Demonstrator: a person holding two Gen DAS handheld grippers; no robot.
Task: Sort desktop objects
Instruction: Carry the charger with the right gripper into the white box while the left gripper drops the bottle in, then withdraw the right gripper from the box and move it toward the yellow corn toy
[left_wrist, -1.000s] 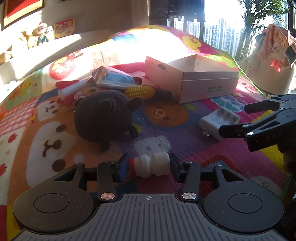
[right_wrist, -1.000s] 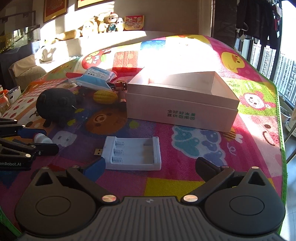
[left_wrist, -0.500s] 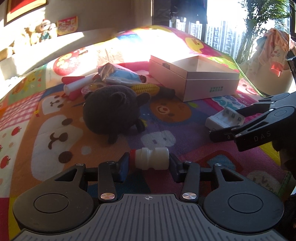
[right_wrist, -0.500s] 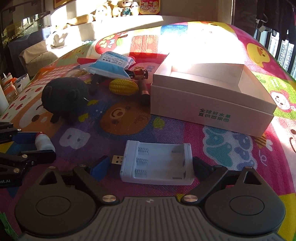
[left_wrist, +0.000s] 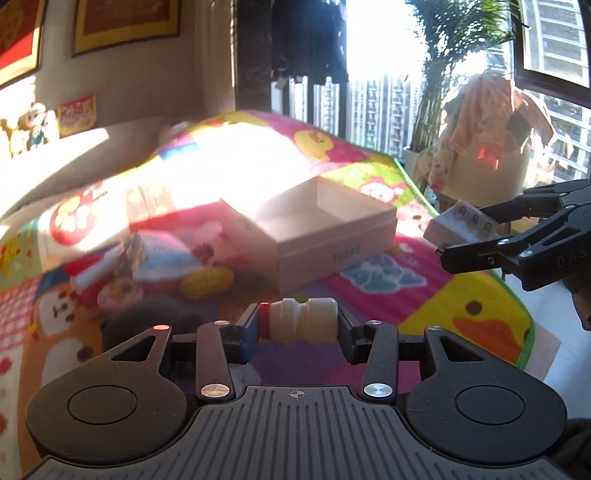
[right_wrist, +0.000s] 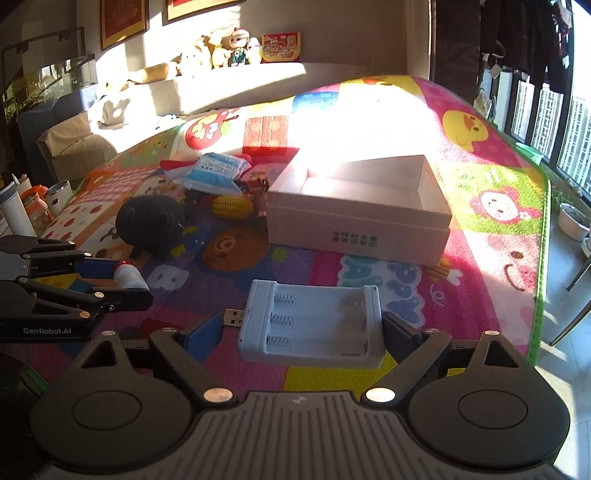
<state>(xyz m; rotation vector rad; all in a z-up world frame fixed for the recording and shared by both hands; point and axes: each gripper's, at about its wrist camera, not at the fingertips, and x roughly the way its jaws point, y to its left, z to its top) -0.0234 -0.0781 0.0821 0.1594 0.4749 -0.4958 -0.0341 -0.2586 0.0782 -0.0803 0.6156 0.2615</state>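
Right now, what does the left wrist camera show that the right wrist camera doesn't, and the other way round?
Only the left view: a tall potted palm by the window and clothes draped on a rack.

Only the right view: plush dolls on the ledge and jars at the left edge.

Both: the open white cardboard box, the yellow toy corn, the small white bottle with a red cap in the left tongs, and the white battery charger in the right tongs.
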